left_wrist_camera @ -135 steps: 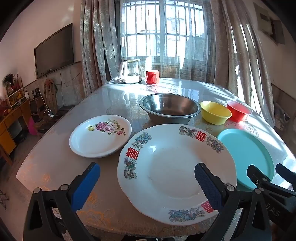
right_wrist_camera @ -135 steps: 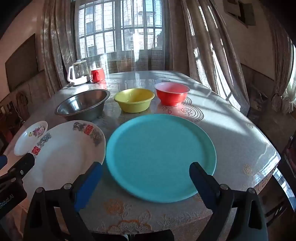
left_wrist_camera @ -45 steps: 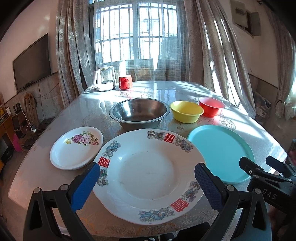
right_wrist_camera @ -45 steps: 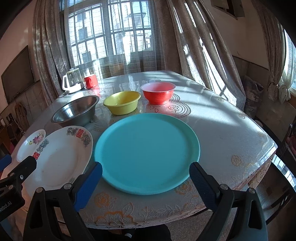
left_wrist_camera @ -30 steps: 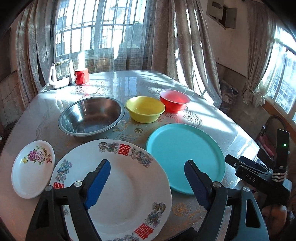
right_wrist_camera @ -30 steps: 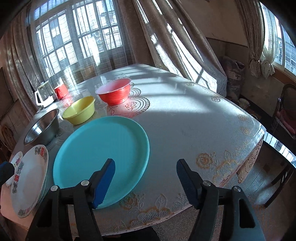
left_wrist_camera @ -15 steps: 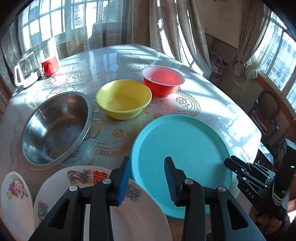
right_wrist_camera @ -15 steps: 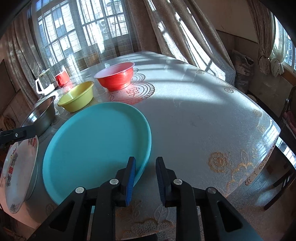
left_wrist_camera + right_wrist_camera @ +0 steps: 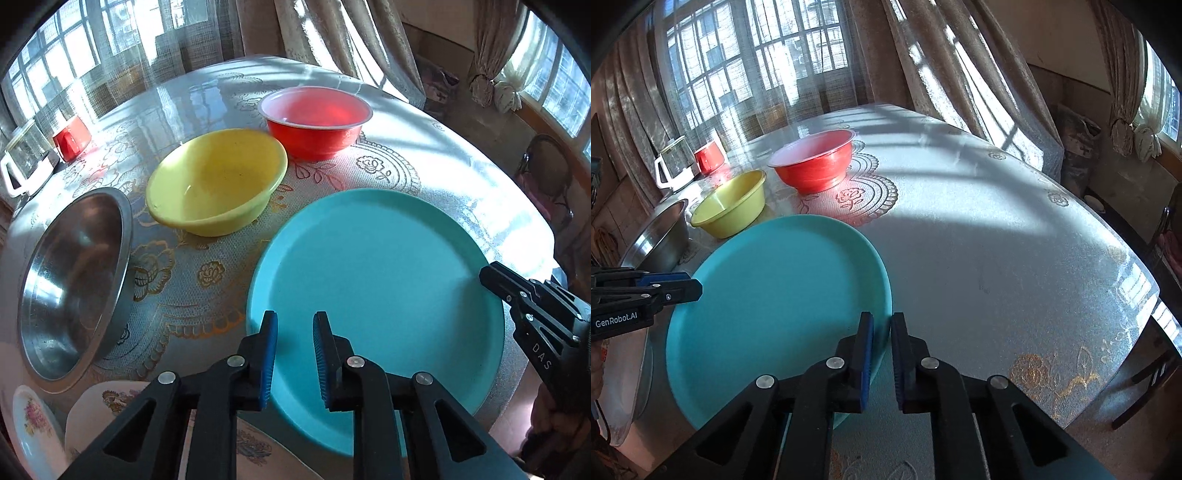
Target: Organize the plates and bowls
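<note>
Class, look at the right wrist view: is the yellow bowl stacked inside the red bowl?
No: the yellow bowl sits on the table by itself, beside the red bowl, each with its own empty hollow showing.
</note>
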A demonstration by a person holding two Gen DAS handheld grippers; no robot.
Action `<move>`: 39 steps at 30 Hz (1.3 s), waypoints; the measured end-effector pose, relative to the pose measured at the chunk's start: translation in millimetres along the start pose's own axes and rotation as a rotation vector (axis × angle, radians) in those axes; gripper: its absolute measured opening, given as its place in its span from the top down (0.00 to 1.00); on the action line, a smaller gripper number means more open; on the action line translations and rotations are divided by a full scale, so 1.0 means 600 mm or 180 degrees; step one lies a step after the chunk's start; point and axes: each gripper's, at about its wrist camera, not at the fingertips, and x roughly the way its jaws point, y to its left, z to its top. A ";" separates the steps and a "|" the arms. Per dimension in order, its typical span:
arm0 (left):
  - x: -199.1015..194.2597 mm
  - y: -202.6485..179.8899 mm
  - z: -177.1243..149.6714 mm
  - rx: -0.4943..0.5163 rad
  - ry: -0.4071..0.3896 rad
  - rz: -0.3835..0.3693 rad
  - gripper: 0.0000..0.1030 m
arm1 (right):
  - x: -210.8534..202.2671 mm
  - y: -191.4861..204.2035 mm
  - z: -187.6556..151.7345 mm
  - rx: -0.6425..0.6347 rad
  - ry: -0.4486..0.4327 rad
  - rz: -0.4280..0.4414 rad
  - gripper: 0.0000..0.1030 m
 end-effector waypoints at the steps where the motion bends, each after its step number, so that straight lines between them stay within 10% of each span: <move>1: 0.004 0.000 0.001 -0.0008 0.0005 0.0016 0.81 | 0.003 -0.001 0.005 0.0005 0.0004 -0.0009 0.92; 17: -0.004 -0.007 -0.003 -0.0362 -0.0161 0.0092 0.80 | 0.034 -0.005 0.038 0.0068 -0.0015 -0.0157 0.90; 25: -0.054 0.014 -0.042 -0.0632 -0.0377 0.0072 0.72 | 0.027 -0.014 0.035 0.0174 0.0027 -0.0199 0.67; 39: -0.149 0.046 -0.109 -0.0869 -0.0827 0.0101 0.63 | -0.001 -0.004 0.028 0.0121 -0.0072 -0.0270 0.59</move>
